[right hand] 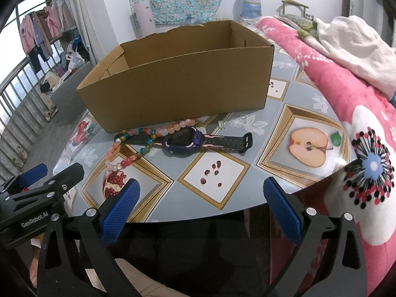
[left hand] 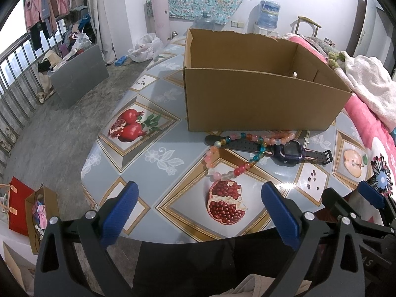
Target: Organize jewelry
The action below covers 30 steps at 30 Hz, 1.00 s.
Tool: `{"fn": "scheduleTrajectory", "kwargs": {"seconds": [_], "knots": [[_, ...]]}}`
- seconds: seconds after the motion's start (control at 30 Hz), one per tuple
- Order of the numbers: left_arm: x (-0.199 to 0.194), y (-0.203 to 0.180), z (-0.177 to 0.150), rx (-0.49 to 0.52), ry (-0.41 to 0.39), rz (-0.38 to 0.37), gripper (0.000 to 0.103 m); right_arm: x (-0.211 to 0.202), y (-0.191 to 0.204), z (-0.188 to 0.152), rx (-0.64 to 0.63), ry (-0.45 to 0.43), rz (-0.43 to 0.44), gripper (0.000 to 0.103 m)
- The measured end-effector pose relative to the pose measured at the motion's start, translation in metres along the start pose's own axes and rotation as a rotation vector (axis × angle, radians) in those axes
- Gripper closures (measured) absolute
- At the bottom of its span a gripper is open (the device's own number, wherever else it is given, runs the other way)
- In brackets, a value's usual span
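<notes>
Lying limp on the tabletop point(right hand: 279, 133) before the cardboard box point(right hand: 178, 84), the bead bracelet point(left hand: 222, 163) drapes over the watch point(right hand: 184, 141); light, slippery, floppy, best pinched across one strand. My left gripper point(left hand: 200, 212) and right gripper point(right hand: 201, 210) gape wide, empty.

A home: bed blanket point(right hand: 334, 94), hanging clothes point(left hand: 49, 7), water dispenser point(left hand: 268, 12).

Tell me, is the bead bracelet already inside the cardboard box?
No, the bead bracelet lies on the table in front of the cardboard box, draped over the strap of the watch.
</notes>
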<state>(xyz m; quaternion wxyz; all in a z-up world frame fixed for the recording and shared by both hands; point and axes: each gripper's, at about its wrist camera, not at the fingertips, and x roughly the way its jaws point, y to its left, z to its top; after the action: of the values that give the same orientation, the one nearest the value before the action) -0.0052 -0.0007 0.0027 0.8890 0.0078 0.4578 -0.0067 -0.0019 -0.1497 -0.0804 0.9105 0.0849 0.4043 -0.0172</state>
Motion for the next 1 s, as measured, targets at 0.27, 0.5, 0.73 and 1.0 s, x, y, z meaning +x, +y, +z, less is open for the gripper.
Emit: {"fn": "scheduleTrajectory", "kwargs": {"seconds": [0.27,0.5,0.73,1.0], "knots": [[0.0002,0.0,0.0002,0.0,-0.001,-0.001,0.006,0.0002,0.0006,0.0005,0.0,0.0,0.0,0.007],[0.0004,0.0,0.0001,0.001,-0.001,-0.002,0.006,0.0012,0.0008,-0.001,0.002,0.001,0.0,0.007],[0.0047,0.0007,0.0031,-0.001,-0.002,-0.002,0.006,0.0007,-0.0021,-0.0025,0.003,0.001,-0.001,0.007],[0.0039,0.0012,0.0036,-0.003,-0.004,-0.002,0.006,0.0004,-0.0013,-0.0037,0.001,0.0,-0.002,0.007]]}}
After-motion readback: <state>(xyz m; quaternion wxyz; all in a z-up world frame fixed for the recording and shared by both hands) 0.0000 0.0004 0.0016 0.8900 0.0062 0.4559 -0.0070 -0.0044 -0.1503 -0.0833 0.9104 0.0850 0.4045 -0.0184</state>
